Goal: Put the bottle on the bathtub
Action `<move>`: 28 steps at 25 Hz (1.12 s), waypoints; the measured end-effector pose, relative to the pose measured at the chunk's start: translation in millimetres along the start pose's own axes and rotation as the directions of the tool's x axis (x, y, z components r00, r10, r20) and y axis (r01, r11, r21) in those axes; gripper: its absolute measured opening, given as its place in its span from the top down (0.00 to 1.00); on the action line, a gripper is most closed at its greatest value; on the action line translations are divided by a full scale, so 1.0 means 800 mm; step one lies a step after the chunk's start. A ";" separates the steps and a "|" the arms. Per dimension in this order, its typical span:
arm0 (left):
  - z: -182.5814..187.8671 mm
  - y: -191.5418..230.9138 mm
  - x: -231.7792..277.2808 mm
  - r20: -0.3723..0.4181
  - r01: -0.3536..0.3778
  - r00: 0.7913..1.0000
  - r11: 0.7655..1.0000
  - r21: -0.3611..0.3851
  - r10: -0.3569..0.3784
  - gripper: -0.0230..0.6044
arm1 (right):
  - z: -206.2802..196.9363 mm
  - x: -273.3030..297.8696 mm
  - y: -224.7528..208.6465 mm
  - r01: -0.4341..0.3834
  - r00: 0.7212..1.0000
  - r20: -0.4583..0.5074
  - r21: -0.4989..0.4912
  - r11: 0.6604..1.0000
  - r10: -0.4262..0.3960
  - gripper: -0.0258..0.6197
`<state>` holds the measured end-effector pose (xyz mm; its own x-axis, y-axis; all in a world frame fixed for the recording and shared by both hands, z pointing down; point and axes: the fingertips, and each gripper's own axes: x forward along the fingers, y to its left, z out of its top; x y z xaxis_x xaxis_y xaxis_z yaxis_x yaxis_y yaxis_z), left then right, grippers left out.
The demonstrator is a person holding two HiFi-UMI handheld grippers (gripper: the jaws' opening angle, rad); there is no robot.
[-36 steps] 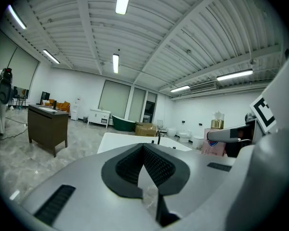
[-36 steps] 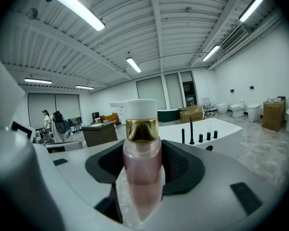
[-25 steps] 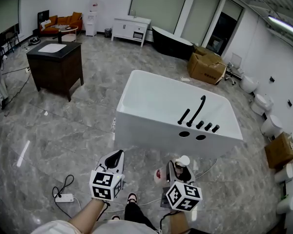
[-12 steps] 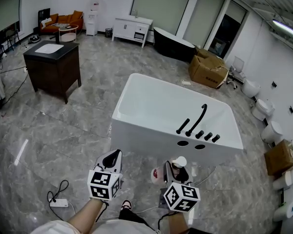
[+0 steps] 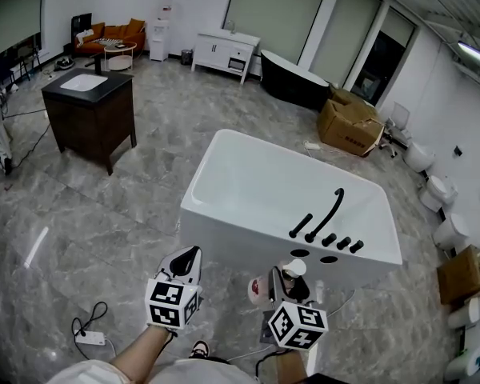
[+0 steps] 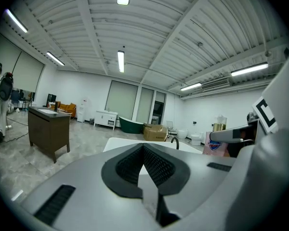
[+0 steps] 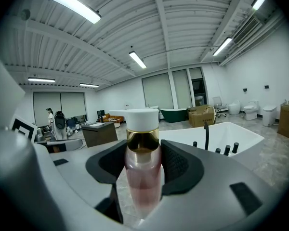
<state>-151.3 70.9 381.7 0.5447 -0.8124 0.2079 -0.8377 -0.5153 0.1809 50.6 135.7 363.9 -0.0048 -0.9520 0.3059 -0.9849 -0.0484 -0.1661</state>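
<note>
No legible text found. Pink pack (image 6: 215,146) carries a blue emblem, lettering too blurred to read; print on cardboard box (image 7: 202,116) likewise illegible.

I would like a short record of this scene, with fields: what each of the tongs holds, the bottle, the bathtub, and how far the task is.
left tongs: shut, empty
right tongs: shut on the bottle
bottle: pink, gold collar, white cap, upright between the jaws
bathtub: white, ahead of both tongs
faucet: black, on the deck at the bathtub's near end
task state: bottle not yet on the bathtub
</note>
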 end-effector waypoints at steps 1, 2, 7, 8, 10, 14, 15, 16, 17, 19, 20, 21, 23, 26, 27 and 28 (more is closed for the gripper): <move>0.002 0.001 0.005 0.003 -0.006 1.000 1.000 0.000 0.006 0.96 | 0.003 0.006 -0.003 -0.004 1.000 0.002 -0.001 1.000 0.004 0.61; 0.003 0.003 0.010 0.005 -0.011 1.000 1.000 0.000 0.011 0.96 | 0.005 0.012 -0.006 -0.008 1.000 0.004 0.001 1.000 0.008 0.61; 0.012 0.006 0.038 0.013 -0.032 0.999 0.999 0.005 0.032 0.96 | 0.017 0.039 -0.023 -0.021 1.000 0.013 0.006 1.000 0.021 0.61; 0.013 0.006 0.043 0.014 -0.036 0.999 0.999 0.006 0.035 0.96 | 0.020 0.043 -0.027 -0.024 1.000 0.015 0.006 1.000 0.024 0.61; 0.016 0.004 0.053 0.016 -0.041 0.999 0.999 0.010 0.041 0.96 | 0.024 0.052 -0.035 -0.030 0.999 0.017 0.006 1.000 0.030 0.61; 0.017 0.003 0.066 0.014 -0.054 0.998 0.998 0.020 0.054 0.96 | 0.032 0.064 -0.049 -0.038 0.999 0.026 0.002 0.999 0.038 0.61; 0.018 0.003 0.068 0.012 -0.056 0.998 0.998 0.022 0.056 0.96 | 0.034 0.067 -0.051 -0.038 0.999 0.031 0.003 0.999 0.038 0.61; 0.018 0.004 0.070 0.009 -0.056 0.998 0.998 0.025 0.056 0.96 | 0.037 0.070 -0.053 -0.036 0.999 0.036 0.005 0.999 0.036 0.61; 0.017 0.004 0.072 0.004 -0.055 0.998 0.998 0.027 0.055 0.96 | 0.039 0.073 -0.055 -0.034 0.999 0.039 0.010 0.999 0.034 0.61; 0.016 0.003 0.076 -0.004 -0.055 0.998 0.998 0.031 0.055 0.96 | 0.042 0.077 -0.059 -0.031 0.999 0.039 0.018 0.999 0.030 0.61; 0.016 0.004 0.078 -0.007 -0.055 0.998 0.998 0.032 0.056 0.96 | 0.042 0.079 -0.060 -0.030 0.999 0.038 0.020 0.999 0.029 0.61; 0.015 0.004 0.079 -0.009 -0.056 0.998 0.998 0.031 0.056 0.96 | 0.041 0.080 -0.061 -0.029 0.999 0.035 0.021 0.999 0.029 0.61; 0.015 0.004 0.082 -0.012 -0.055 0.998 0.998 0.029 0.056 0.96 | 0.040 0.082 -0.063 -0.027 0.999 0.028 0.023 0.999 0.026 0.61; 0.014 0.003 0.088 -0.019 -0.052 0.998 0.998 0.029 0.053 0.96 | 0.037 0.088 -0.065 -0.025 1.000 0.013 0.025 0.999 0.025 0.61; 0.012 0.004 0.091 -0.022 -0.052 0.998 0.998 0.027 0.053 0.96 | 0.036 0.091 -0.066 -0.026 1.000 0.009 0.025 0.999 0.026 0.61; 0.010 0.005 0.094 -0.026 -0.051 0.998 0.998 0.025 0.052 0.96 | 0.035 0.093 -0.066 -0.026 1.000 0.005 0.025 0.999 0.026 0.61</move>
<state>-114.0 5.5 390.0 0.5012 -0.8307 0.2422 -0.8653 -0.4795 0.1461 107.0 58.8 369.4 -0.0293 -0.9546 0.2966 -0.9799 -0.0312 -0.1971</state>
